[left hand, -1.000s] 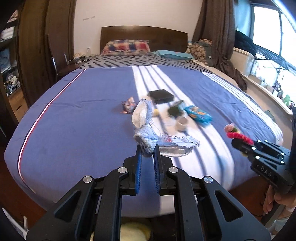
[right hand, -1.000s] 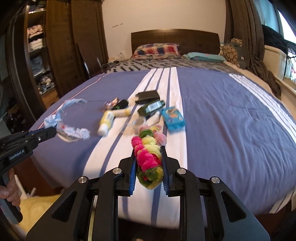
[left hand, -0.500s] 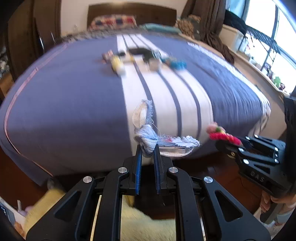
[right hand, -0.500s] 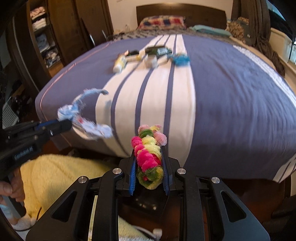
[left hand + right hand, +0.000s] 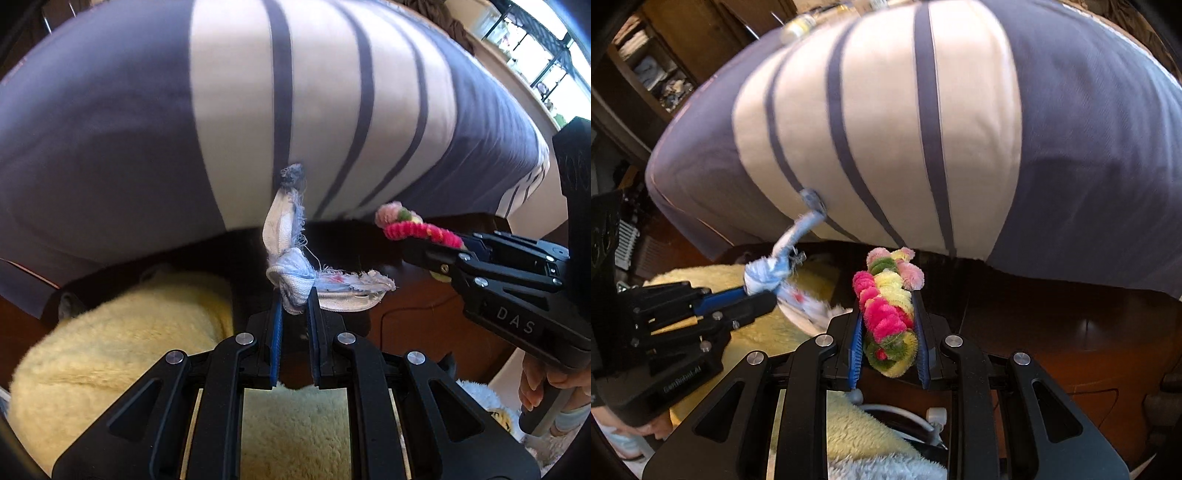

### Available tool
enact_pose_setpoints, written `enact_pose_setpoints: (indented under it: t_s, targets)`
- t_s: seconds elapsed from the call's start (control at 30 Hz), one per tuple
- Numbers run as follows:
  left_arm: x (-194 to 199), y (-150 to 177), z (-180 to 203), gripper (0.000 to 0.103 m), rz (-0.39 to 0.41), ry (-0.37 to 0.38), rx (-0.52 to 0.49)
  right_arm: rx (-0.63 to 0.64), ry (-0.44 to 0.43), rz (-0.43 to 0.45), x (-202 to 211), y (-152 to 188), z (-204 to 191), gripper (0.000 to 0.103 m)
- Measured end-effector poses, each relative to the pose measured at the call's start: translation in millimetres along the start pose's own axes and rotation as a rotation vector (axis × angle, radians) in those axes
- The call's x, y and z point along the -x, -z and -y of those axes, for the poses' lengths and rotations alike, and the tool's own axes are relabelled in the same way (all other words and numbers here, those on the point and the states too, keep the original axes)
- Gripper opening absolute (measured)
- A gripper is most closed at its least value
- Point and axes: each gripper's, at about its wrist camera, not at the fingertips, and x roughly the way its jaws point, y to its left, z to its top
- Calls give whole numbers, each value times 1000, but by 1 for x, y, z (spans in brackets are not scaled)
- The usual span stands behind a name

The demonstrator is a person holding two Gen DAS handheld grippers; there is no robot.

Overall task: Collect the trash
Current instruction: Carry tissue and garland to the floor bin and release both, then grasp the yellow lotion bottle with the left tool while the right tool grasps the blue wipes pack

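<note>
I count one bed (image 5: 110, 122), the largest thing in both views, its cover smooth woven cloth in slate blue with a broad cream band crossed by four thin dark stripes, the near edge curving down over a dark gap above the brown glossy floor (image 5: 1071, 332). Next in size is one yellow rug (image 5: 110, 354), thick and shaggy like fleece, lying on the floor just below the bed's edge and running under both of my tools; a second, paler blue-white fleecy patch (image 5: 886, 469) shows at the bottom of the right view. I have two grippers, both black angular plastic with silver screw heads and blue ribbed pads. My left gripper (image 5: 294, 306) has its jaws drawn narrow on one rag (image 5: 291, 280), a frayed, knotted scrap of white and pale blue cloth with loose threads, one strip standing up to a dark tip and another flopping to the right, with a red fleck on it; it hangs in the air in front of the bed's edge, over the rug. My right gripper (image 5: 888, 321) has its jaws pinched on one pipe cleaner bundle (image 5: 888, 306), fuzzy chenille coils twisted together in hot pink, yellow, green and pale pink, poking out past the tips, also held clear of the bed, above the floor. The two tools sit near each other, not touching
</note>
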Motion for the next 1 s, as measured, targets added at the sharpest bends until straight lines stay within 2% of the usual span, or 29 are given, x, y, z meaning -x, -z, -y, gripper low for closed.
enact_pose_setpoints:
  t_s: [0.1,0.23,0.27,0.33,0.37,0.53,0.57,0.63,0.8,0.9,1.0]
  targets:
    - [-14,-2,0,13,-40,10,-6,-4,-3,-24,-10,-1,-1,26]
    - [-22,-6,-6,16,-49,17,-1,-11,-8,-35,-16,-7,-5,28]
    - [-22,-8,-8,20,-49,18,4,-13,-6,-34,-17,-11,-4,28]
    - [-18,-6,-12,28,-46,22,13,-23,-6,-30,-15,-19,0,39]
    - [-17,-7,-13,32,-42,20,16,-27,-5,-24,-13,-19,3,42]
    - [-6,-8,-18,38,-11,-8,21,-26,31,27,5,-30,8,45]
    - [1,-10,-18,42,3,-13,21,-22,46,47,12,-34,7,47]
    - [17,-16,-18,49,51,-31,21,-14,80,106,27,-41,11,58]
    - [66,-47,-24,64,210,-97,20,9,162,289,73,-76,18,75]
    - [84,-70,-31,67,281,-144,23,10,189,350,84,-105,24,76]
    - [89,-98,-45,67,313,-171,51,12,207,402,91,-137,31,76]
